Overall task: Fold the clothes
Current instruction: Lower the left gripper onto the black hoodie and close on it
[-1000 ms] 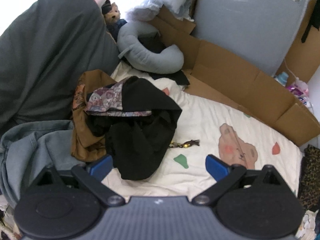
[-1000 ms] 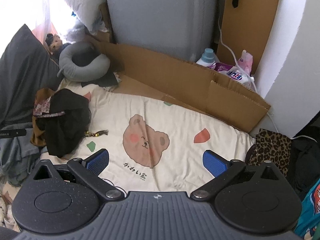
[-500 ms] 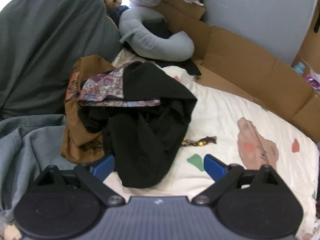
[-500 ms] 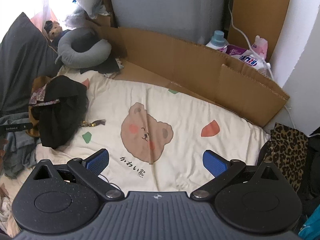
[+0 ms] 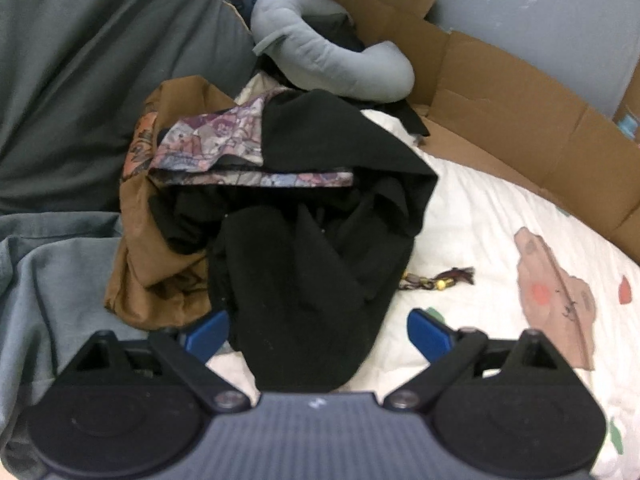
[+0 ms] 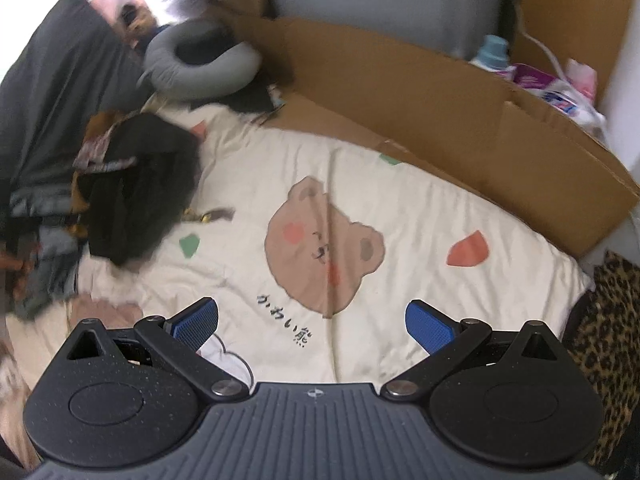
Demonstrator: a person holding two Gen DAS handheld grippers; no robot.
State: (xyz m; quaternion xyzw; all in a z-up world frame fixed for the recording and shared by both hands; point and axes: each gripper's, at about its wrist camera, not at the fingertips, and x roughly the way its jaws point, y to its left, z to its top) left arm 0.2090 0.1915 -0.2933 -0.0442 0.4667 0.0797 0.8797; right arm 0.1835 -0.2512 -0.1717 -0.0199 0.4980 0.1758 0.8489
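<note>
Left hand-held gripper [image 5: 318,330] jaws spread wide, straddling crumpled black garment [image 5: 320,248] atop clothes pile. Right hand-held gripper [image 6: 312,322] equally spread, empty, above cream bear-print bed sheet [image 6: 400,208]; brown cardboard [image 6: 440,92] behind.

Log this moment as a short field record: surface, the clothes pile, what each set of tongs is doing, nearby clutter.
surface: cream bear-print sheet
pile: black garment on top, over a brown garment and a purple patterned cloth
left tongs: open, fingers straddling the black garment's near edge, not closed on it
right tongs: open, holding nothing, over bare sheet
small item: tasselled trinket beside the pile
nearby: grey neck pillow, cardboard, leopard-print fabric
fold status: not started
</note>
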